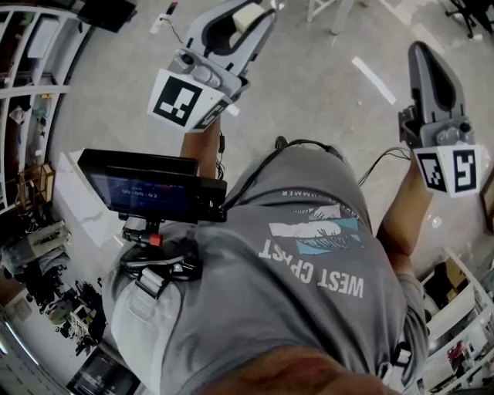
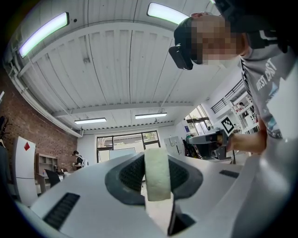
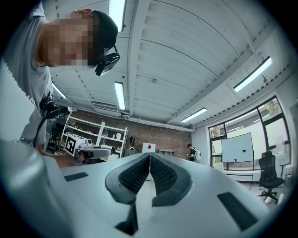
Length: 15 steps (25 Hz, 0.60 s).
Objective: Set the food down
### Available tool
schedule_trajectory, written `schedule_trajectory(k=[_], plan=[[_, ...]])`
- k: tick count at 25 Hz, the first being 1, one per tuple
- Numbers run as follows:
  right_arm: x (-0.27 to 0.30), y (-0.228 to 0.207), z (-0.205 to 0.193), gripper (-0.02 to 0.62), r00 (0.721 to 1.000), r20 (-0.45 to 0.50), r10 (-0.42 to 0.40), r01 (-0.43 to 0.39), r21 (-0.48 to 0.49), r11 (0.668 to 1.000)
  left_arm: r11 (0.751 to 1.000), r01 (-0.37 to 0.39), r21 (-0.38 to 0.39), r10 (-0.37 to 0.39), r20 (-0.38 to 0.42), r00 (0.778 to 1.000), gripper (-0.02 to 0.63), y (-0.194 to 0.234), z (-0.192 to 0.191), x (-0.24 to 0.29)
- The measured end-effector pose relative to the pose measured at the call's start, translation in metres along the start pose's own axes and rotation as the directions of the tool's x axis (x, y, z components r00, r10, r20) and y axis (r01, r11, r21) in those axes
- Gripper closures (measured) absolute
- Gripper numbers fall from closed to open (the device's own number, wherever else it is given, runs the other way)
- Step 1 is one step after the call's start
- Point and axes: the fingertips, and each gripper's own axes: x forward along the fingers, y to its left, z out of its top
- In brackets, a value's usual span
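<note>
The left gripper (image 1: 248,21) clamps a pale food slice (image 2: 157,174), upright between its jaws; the right gripper (image 3: 149,162) is closed, empty; no resting surface shows ahead.

Held ahead of the person, over the floor (image 1: 309,85): left tongs (image 1: 258,15), food (image 2: 157,173) between the jaws; right tongs (image 1: 423,54) well apart to the right. Below the left tongs, at waist: screen (image 1: 147,189). Far left edge: shelves (image 1: 23,92).

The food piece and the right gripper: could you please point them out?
food piece (image 2: 157,174), left gripper view, middle of its pale front face
right gripper (image 3: 150,160), right gripper view, where its shut fingertips meet
</note>
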Motion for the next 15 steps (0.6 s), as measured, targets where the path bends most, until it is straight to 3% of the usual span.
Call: schedule_trajectory(k=[11,15], plan=[[-0.002,-0.028,0.014,0.586,1.0,-0.012,0.0,0.001,0.011,1.0,1.0,0.007,-0.015,-0.007,0.007,1.0,0.506,-0.003,0.013,0.031],[-0.001,-0.052,0.0,0.586,1.0,-0.008,0.025,-0.025,0.028,0.999,1.0,-0.011,-0.01,0.011,-0.011,1.0,0.506,-0.008,-0.001,0.052]])
